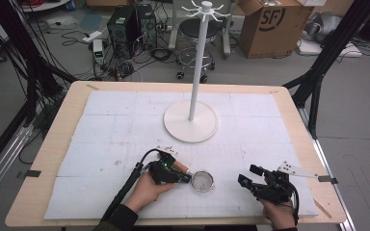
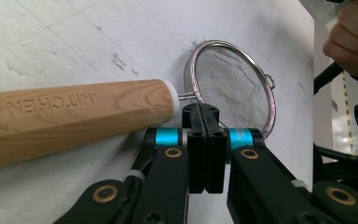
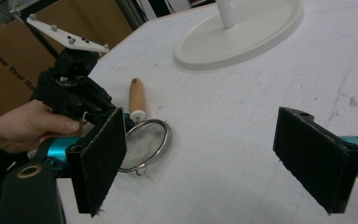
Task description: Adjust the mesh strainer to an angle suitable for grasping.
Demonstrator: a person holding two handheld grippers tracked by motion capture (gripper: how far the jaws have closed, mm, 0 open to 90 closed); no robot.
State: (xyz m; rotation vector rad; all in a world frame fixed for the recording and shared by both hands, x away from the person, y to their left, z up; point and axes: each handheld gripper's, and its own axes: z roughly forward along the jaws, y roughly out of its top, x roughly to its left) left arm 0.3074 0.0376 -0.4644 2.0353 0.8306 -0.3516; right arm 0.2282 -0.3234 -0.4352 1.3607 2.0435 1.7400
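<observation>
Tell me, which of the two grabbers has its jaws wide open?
The right gripper, beside the strainer: its black jaws stand far apart with nothing between. The left gripper has its jaws pressed together by the wooden handle.

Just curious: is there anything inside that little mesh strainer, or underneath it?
Nothing shows inside the strainer; its mesh bowl looks empty. It lies on the white mat, which shows faintly through the mesh. The left gripper, fingers shut beside the wooden handle, hides the rim's near edge.

Even, soft indoor light, faint shadows, mild glare on white table cover [image 1: 125, 120], slightly soft frames
</observation>
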